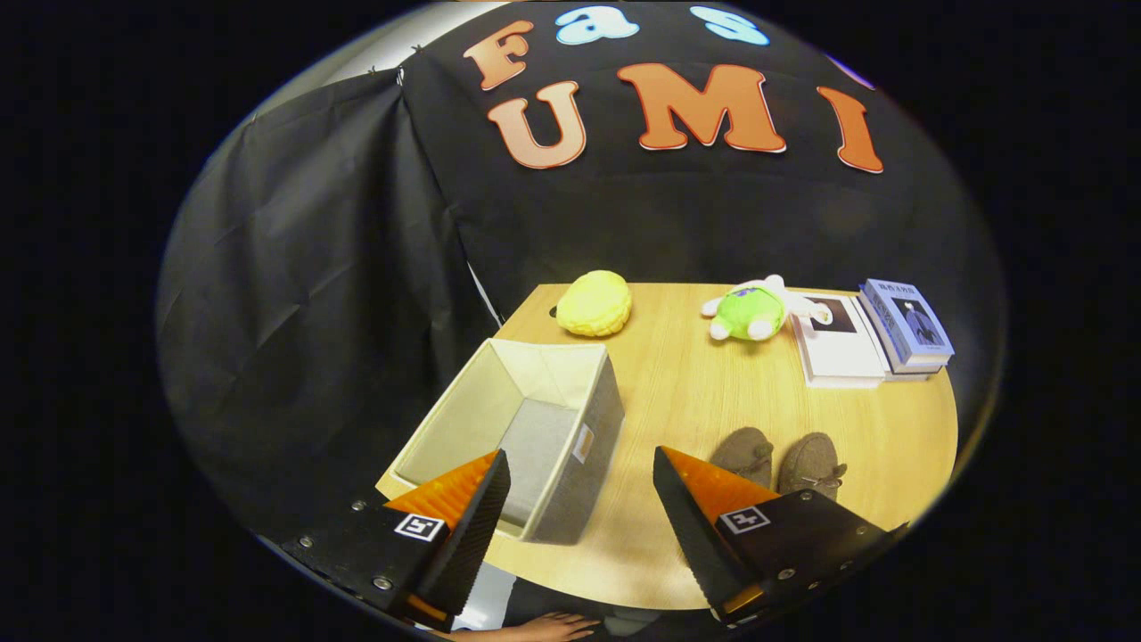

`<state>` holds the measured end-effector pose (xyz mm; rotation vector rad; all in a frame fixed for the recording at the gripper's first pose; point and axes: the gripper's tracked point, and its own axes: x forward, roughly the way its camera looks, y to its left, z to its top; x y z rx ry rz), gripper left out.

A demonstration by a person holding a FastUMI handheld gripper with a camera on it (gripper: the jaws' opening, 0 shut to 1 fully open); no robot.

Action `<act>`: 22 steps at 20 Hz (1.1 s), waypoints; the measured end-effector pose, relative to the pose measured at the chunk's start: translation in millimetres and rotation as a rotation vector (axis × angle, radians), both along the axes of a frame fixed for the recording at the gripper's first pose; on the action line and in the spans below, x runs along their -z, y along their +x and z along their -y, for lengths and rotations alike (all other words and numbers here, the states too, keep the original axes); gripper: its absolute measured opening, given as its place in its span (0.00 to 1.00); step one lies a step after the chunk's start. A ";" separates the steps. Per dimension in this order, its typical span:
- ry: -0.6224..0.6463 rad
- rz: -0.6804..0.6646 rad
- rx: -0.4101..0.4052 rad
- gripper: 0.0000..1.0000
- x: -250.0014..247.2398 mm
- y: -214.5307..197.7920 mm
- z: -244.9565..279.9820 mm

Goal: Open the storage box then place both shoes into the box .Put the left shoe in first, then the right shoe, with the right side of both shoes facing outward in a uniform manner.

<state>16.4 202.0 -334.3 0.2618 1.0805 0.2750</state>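
1. I see the fabric storage box (535, 428), square, soft-walled and open-topped, at the wooden tabletop's (695, 401) near left corner.
2. Two fuzzy brown shoes (780, 459) sit side by side, right of it.
3. My gripper (579, 495) hovers spread wide, holding nothing.
4. Beyond: a yellow bun-shaped plush (595, 303), green plush toy (753, 310), stacked books (869, 334).

Gripper (579, 464) held wide apart above a wooden table (695, 401), nothing between its fingers.
Lower left of centre sits the storage box (526, 428), open-topped and empty, at the table's left edge; lower right, just beyond the right finger, two brown shoes (784, 459) side by side; further up, a yellow plush (595, 303), a green plush toy (753, 310), and stacked books (878, 339) at right; a hand (553, 629) at the bottom edge.
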 end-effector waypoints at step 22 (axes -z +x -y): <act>-0.199 -0.153 0.115 0.64 154.9 -56.2 114.1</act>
